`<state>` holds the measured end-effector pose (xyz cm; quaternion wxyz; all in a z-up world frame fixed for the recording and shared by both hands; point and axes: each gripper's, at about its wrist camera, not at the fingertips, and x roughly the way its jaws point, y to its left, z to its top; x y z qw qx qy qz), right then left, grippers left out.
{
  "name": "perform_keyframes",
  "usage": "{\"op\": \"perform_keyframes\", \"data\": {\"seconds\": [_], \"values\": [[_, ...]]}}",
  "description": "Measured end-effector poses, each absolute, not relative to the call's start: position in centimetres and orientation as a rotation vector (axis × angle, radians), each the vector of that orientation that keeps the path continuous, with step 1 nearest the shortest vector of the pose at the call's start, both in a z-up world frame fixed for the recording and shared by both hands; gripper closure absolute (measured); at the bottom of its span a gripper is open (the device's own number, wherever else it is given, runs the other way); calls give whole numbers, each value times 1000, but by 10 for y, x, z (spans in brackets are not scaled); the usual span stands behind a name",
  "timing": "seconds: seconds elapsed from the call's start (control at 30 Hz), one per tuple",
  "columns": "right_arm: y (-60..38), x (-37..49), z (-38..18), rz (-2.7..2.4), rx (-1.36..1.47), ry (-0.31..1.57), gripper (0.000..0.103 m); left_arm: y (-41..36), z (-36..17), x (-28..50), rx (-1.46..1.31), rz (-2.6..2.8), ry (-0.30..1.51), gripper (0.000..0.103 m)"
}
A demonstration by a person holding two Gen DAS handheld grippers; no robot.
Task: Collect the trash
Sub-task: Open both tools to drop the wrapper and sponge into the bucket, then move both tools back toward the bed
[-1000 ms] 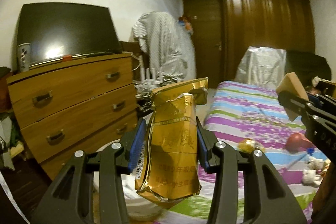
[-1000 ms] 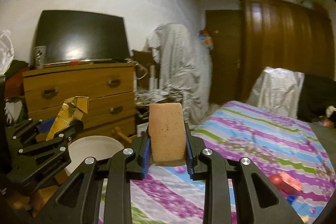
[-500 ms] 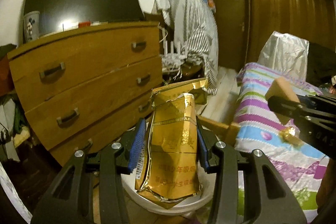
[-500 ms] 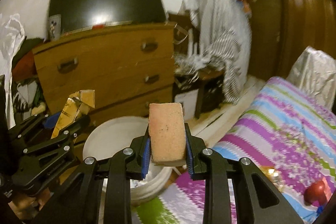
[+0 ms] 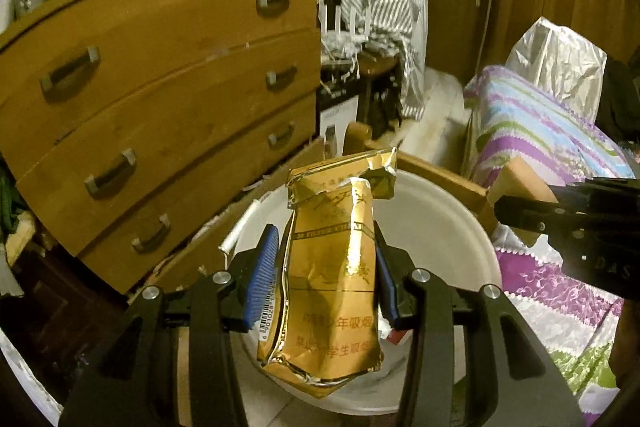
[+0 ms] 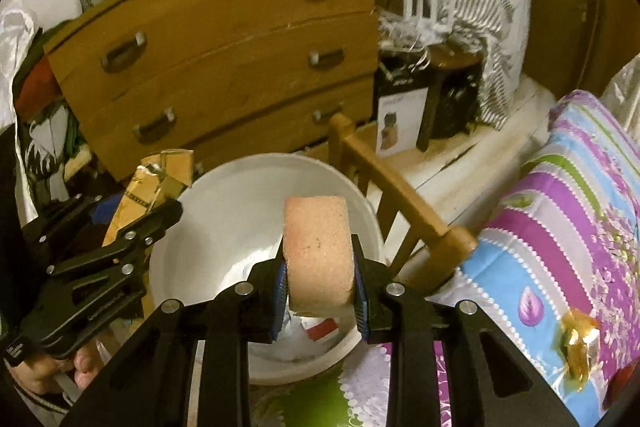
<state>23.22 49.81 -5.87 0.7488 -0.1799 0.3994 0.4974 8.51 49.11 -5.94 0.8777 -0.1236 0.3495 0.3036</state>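
Both grippers have swung down and over since a sec ago — then they faced the room above the bed, now both look down into the white bin w/ the wooden drawers filling the view behind.

Left gripper has its jaws closed partway on a gold foil packet, blue pads pressing its two sides; packet stands upright, torn top flap folded over, bottom edge hanging below the jaws over the bin's opening. In the right wrist view the same gripper sits at the bin's left rim, packet top poking up past it, and a hand grips its handle at lower left.

Right gripper — jaws narrowed onto a pinkish-brown sponge block, clamped on both sides, block upright and above the bin's inside. Crumpled white paper and a red-and-white scrap lie in the bin's bottom just below it.

Bin sits on the floor beside a wooden chair back, close to the bed w/ its striped purple, blue and green cover. Small gold wrapper lies on the cover at right, well apart from both grippers.
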Motion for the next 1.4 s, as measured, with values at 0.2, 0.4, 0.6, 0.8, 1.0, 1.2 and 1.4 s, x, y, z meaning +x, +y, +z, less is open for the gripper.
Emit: {"op": "perform_keyframes", "data": {"seconds": [0.2,0.4,0.6,0.8,1.0,1.2,1.4], "values": [[513,237,-73,1098,-424,933,74,506,-75,92,-288,623,788,60],[515,241,-83,1101,-435,962,74,517,-86,97,-307,617,836,60],[517,242,-84,1105,-440,962,74,520,-88,99,-307,617,841,60],[515,244,-87,1099,-436,965,74,519,-88,99,-309,618,841,60],[515,245,-88,1100,-435,966,74,520,-91,101,-308,621,846,58],[511,247,-87,1094,-412,961,55,522,-92,102,-304,621,850,48],[506,250,-84,1095,-385,955,50,522,-95,102,-301,629,844,35]]}}
